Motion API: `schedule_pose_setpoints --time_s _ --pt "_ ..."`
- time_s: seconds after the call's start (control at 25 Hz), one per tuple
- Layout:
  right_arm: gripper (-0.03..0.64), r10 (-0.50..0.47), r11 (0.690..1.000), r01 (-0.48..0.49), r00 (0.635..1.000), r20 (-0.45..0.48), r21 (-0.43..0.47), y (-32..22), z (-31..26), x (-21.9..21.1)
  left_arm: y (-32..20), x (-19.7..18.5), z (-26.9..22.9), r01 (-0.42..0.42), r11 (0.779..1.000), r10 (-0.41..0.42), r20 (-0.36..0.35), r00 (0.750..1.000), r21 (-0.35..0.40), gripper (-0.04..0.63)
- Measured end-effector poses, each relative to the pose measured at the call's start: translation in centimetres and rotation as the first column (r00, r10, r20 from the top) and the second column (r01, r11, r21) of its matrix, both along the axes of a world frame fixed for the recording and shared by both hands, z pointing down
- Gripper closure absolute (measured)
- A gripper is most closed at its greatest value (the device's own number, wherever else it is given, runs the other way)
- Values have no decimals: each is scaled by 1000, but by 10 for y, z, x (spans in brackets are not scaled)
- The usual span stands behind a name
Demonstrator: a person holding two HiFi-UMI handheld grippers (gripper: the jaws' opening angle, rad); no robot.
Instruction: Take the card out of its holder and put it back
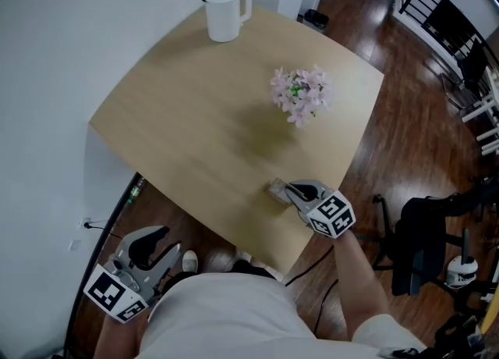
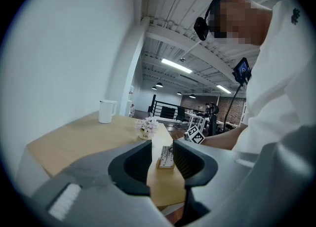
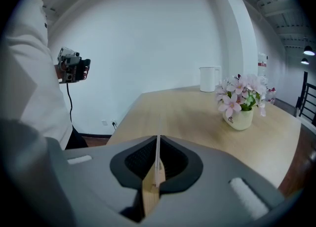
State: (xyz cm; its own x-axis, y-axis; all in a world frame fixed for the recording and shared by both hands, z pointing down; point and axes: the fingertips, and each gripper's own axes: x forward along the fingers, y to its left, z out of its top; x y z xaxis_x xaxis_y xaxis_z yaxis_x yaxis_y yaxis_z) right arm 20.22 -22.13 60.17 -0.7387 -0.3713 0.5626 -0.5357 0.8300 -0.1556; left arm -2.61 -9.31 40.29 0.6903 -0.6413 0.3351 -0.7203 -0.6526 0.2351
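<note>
My right gripper (image 3: 157, 161) is clamped on the card (image 3: 157, 144), which shows as a thin white edge upright between the pads. Below it is the wooden holder (image 3: 150, 194). The card's lower end seems to sit in the holder's slot, but the pads hide part of the join. The holder stands on the table (image 1: 195, 123) near its front edge, well apart from the flowers (image 1: 299, 94) and the jug (image 1: 224, 14) at the far corner. My left gripper (image 1: 162, 245) hangs below and off the table, jaws apart with nothing gripped.
</note>
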Motion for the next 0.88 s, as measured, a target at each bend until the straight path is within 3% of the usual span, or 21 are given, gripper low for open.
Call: schedule_pose_setpoints --time_s 0.24,0.56,0.88 --pt "595 4 1000 -3 1000 -9 31 -1 -20 2 4 -8 -2 -8 1000 8 -8 1000 15 456" --pt "595 17 991 -10 999 -51 135 4 -74 -5 12 -23 -11 -35 998 37 -40 999 55 456" --pt "595 17 982 -4 998 -66 188 36 -115 -44 28 -57 -18 -63 994 69 -66 995 91 456"
